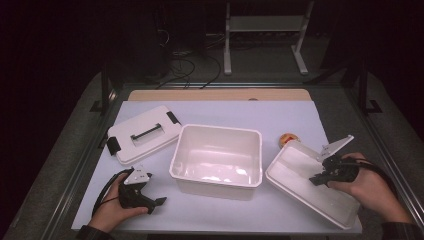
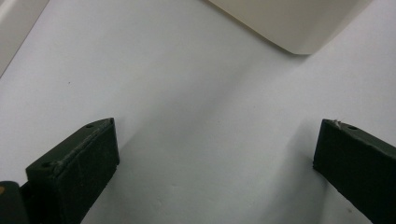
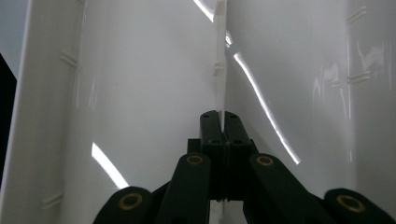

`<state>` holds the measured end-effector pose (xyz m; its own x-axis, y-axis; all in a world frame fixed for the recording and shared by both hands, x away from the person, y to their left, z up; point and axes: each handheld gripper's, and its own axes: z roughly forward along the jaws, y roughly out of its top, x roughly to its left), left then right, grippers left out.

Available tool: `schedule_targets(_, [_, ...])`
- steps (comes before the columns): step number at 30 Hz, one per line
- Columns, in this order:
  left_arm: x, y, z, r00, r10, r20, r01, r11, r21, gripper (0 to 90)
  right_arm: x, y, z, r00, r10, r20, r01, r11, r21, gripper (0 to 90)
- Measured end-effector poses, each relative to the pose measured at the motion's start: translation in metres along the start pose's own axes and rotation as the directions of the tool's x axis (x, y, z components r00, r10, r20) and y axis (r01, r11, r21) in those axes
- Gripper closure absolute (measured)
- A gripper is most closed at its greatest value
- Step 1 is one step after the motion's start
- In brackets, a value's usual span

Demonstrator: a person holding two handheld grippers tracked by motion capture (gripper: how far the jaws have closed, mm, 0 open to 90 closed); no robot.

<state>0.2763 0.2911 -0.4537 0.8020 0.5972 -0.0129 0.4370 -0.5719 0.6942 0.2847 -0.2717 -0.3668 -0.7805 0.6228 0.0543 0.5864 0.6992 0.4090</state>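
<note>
1. A white open tub (image 1: 217, 160) sits mid-bench (image 1: 300, 117).
2. Its latched lid (image 1: 143, 133) lies toward the left edge.
3. The right hand-held gripper (image 1: 316, 180) is over a shallow white tray (image 1: 300, 180) near the right front corner.
4. The left hand-held gripper (image 1: 157, 202) rests near the front edge.

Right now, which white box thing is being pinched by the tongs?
The shallow white tray at the right: the right tongs grip its inner divider. The deep box and handled lid lie untouched.

Dark room w/ white metal frame (image 1: 265, 30) & cables (image 1: 187, 67) on floor behind table.
</note>
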Motion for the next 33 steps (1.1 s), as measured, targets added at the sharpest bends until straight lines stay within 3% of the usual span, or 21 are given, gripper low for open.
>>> schedule_targets(11, [0.000, 0.000, 0.000, 1.0000, -0.001, 0.000, 0.001, 1.0000, 0.000, 0.0, 0.003, 0.001, 0.036, 0.9997, -0.019, -0.015, 0.020, 0.999, 0.042, 89.1])
schedule_targets(25, [0.000, 0.000, 0.000, 1.0000, 0.000, 0.000, 0.000, 1.0000, 0.001, 0.0, 0.004, -0.001, 0.050, 0.9996, -0.018, -0.020, 0.019, 0.999, 0.050, 88.9])
schedule_targets(33, [0.000, 0.000, 0.000, 1.0000, 0.000, 0.000, 0.000, 1.0000, 0.001, 0.0, 0.006, 0.001, 0.054, 0.9995, -0.028, -0.016, 0.030, 0.996, 0.081, 86.6])
